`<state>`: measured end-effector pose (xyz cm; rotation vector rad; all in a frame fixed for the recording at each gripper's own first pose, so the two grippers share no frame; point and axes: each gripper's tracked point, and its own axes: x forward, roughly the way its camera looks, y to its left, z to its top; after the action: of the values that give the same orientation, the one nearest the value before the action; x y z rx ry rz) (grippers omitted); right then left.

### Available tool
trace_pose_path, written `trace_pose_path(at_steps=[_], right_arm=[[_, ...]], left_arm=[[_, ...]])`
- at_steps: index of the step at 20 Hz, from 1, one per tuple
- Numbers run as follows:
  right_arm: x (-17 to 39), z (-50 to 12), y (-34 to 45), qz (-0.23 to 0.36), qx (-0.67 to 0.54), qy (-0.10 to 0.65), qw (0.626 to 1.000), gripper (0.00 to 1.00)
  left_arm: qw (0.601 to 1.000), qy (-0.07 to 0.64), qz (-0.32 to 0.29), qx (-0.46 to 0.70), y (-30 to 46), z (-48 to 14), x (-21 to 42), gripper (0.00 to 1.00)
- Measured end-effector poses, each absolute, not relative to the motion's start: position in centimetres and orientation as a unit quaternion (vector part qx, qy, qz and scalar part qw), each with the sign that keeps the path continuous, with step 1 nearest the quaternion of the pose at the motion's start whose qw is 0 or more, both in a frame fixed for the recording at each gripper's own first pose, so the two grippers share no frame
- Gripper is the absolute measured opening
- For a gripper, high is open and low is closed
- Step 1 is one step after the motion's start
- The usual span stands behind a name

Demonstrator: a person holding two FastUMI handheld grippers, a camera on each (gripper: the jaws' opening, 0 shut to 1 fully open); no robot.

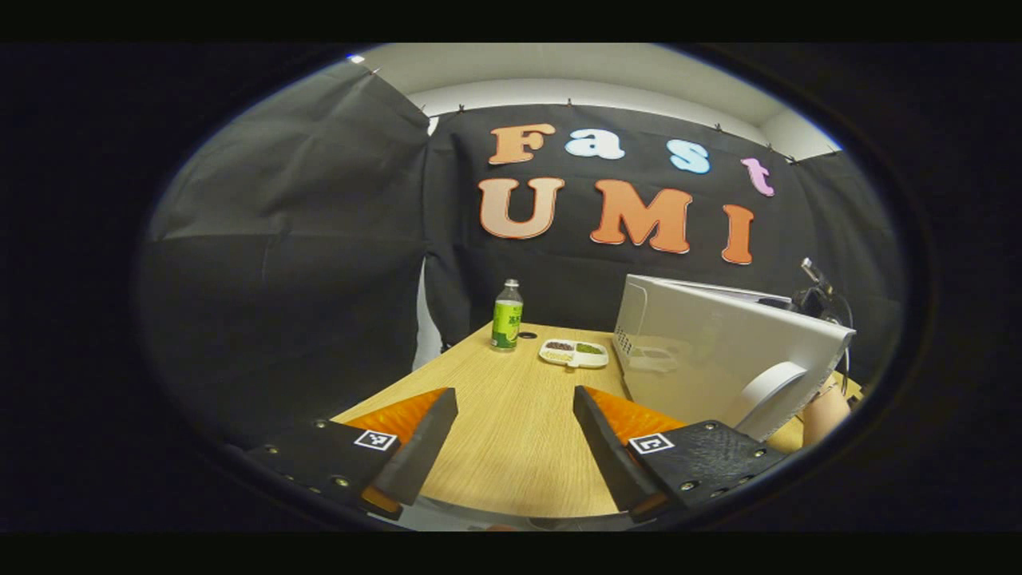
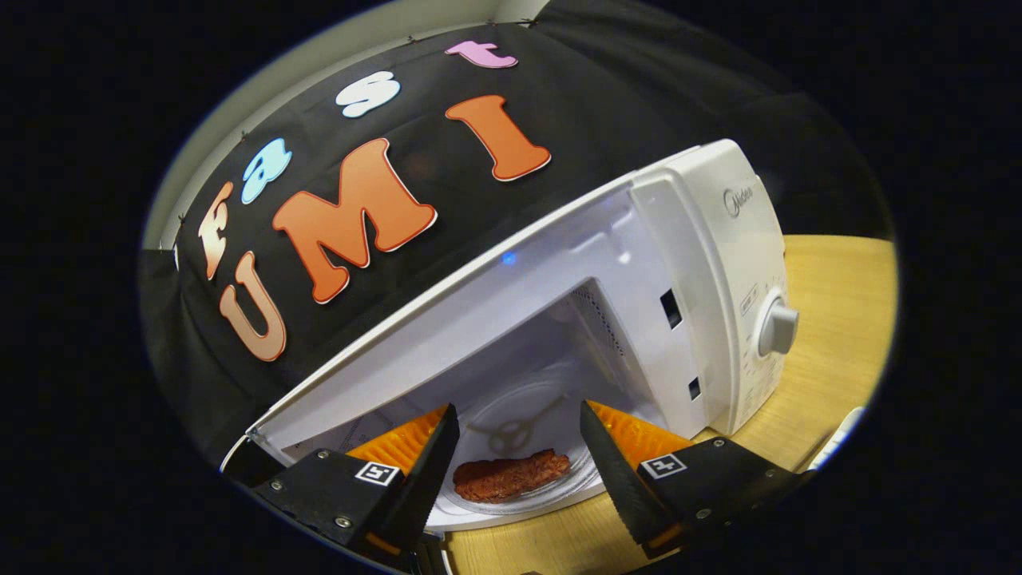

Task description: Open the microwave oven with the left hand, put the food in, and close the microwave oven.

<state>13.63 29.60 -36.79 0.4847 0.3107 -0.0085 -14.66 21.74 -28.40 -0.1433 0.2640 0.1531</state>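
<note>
The wooden counter (image 1: 511, 415) runs clear ahead of the left gripper (image 1: 515, 435), fingers spread and empty; a bottle (image 1: 506, 315) and tray (image 1: 573, 352) stand well beyond. The microwave door (image 1: 718, 359) hangs open, just right of them. The right gripper (image 2: 519, 455), spread, frames the food (image 2: 511, 474) on the turntable (image 2: 551, 415) inside. Swinging the door early could strike those fingers.

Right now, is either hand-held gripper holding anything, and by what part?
Nothing is held. The left hand-held gripper is open over the table. The right hand-held gripper is open, with the food lying on the microwave's glass plate beyond it.
</note>
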Motion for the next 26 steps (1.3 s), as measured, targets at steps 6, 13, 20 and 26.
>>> trace_pose_path(at_steps=[6, 13, 20, 26], right_arm=[[10.2, -30.8, 25.8, 0.046, 0.156, 0.136, 0.977, 0.94], [7.3, -21.7, 17.8, 0.05, 0.074, 0.075, 0.993, 0.94], [4.7, -17.1, 13.9, 0.066, 0.056, 0.062, 0.994, 0.94], [3.4, -14.9, 11.2, 0.07, 0.056, 0.054, 0.995, 0.94]], left_arm=[[0.987, 0.126, 0.079, -0.061, 21.1, -28.5, -14.5, 0.89], [0.992, 0.109, 0.043, -0.056, 18.4, -28.1, -13.3, 0.89], [0.993, 0.112, 0.02, -0.042, 15.6, -29.7, -11.6, 0.0], [0.992, 0.111, -0.038, -0.049, 9.5, -28.8, -11.8, 0.03]])
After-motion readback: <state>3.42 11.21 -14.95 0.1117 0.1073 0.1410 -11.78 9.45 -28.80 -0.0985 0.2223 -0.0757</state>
